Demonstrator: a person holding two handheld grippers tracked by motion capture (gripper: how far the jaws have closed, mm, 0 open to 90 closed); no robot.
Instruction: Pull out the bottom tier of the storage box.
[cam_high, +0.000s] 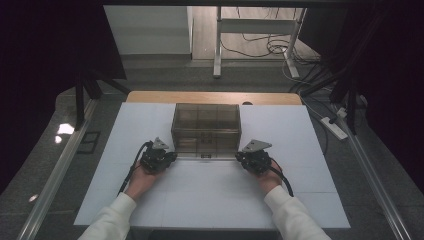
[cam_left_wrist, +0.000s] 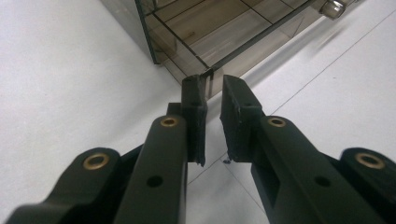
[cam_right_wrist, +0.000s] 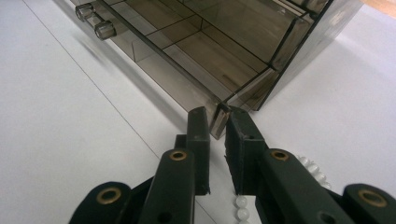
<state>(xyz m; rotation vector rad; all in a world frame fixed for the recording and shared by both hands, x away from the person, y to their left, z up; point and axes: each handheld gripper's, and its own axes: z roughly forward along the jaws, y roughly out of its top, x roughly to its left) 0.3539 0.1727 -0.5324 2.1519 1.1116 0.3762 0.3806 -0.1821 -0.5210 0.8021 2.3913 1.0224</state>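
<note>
A white sheet (cam_high: 150, 130) covers the tabletop, leaving a strip of bare wood (cam_high: 210, 97) along the far edge. Around the table the room is dim: grey floor, a metal rail (cam_high: 55, 175) down the left side, a white desk frame (cam_high: 250, 30) with loose cables (cam_high: 272, 46) beyond the far edge, and a power strip (cam_high: 334, 127) on the floor at the right. A smoky clear box (cam_high: 206, 129) stands at the middle of the tabletop, towards the far edge; its inner walls split it into compartments, and those in view look bare. Two small knobs (cam_right_wrist: 95, 22) stick out of its front. The left gripper (cam_high: 158, 159) sits at the box's near left corner; in the left gripper view its jaws stand a narrow gap apart, with the thin front panel's corner at their tips, though whether they pinch it cannot be told. The right gripper (cam_high: 255, 159) sits at the near right corner, jaws likewise narrowly apart around the panel's edge there. A string of white beads (cam_right_wrist: 312, 169) lies on the sheet just beside the right gripper's jaw.
</note>
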